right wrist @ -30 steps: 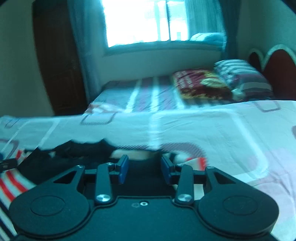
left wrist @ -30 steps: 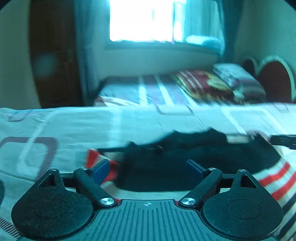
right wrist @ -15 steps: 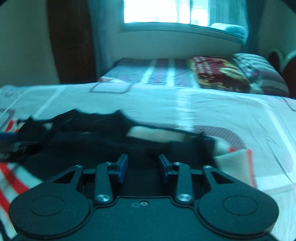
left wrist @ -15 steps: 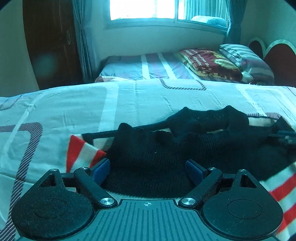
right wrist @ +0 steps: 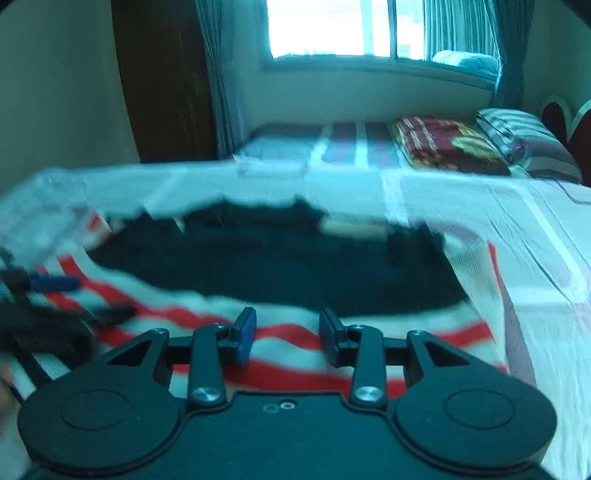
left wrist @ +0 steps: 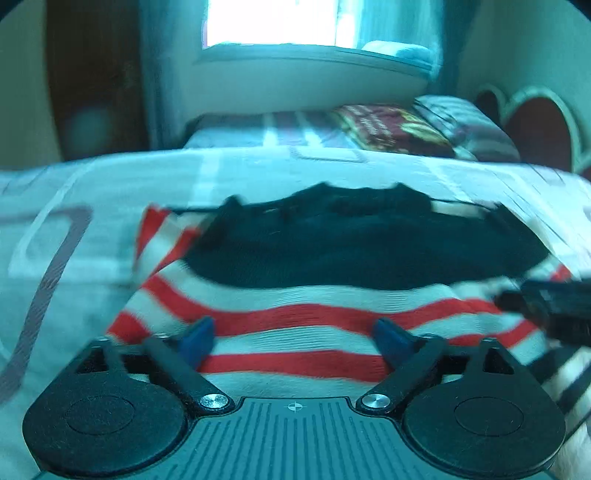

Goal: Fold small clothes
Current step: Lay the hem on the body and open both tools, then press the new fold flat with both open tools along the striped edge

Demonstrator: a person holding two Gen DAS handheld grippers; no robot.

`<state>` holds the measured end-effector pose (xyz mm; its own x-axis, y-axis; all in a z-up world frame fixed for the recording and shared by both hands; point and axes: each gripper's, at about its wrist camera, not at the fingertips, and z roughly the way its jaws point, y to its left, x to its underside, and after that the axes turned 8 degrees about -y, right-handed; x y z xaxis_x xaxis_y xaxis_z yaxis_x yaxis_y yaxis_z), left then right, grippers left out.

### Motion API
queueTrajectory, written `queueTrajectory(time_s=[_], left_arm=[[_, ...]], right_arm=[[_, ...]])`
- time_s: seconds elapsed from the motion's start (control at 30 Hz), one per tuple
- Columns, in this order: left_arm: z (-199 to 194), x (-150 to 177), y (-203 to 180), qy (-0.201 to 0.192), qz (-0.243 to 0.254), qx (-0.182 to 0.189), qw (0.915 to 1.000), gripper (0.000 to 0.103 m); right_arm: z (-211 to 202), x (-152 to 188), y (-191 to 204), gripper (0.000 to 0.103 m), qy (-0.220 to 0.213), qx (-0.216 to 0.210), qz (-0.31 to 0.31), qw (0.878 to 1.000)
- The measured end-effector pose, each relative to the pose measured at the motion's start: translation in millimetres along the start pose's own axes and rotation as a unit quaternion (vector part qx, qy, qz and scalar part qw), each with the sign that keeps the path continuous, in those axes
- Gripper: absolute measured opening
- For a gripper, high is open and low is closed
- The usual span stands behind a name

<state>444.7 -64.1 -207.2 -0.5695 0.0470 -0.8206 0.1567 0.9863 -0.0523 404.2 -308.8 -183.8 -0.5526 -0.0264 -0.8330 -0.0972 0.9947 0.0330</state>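
Note:
A small knitted sweater lies on the bed, black across the top with red and white stripes below; it also shows in the right wrist view. My left gripper is open wide, its blue pads over the striped part, nothing between them. My right gripper is open with a narrower gap, also over the stripes, nothing between its pads. The right gripper's body shows at the right edge of the left view; the left gripper shows at the left edge of the right view.
The pale patterned bedsheet lies under the sweater. A second bed with a red blanket and pillow stands behind. A window, curtains and a dark wooden door are at the back.
Both grippers have drawn back toward me, from over the black part to over the red and white stripes. Both stay open and empty.

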Motion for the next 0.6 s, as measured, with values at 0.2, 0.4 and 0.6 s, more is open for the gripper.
queueTrajectory(time_s=[0.2, 0.4, 0.6], left_arm=[[-18.1, 0.0, 10.4, 0.001, -0.011, -0.016, 0.9998, 0.096], [-51.0, 12.0, 6.9, -0.018, -0.003, -0.008, 0.9998, 0.096], [-40.7, 38.7, 1.4, -0.001, 0.048, -0.040, 0.9980, 0.097]], right_arm=[[-14.9, -4.8, -4.3, 0.039, 0.001, 0.020, 0.036, 0.999], [-52.7, 9.0, 18.6, 0.039, -0.015, -0.012, 0.043, 0.999], [-42.5, 43.9, 30.0, 0.041, 0.010, 0.013, -0.003, 1.000]])
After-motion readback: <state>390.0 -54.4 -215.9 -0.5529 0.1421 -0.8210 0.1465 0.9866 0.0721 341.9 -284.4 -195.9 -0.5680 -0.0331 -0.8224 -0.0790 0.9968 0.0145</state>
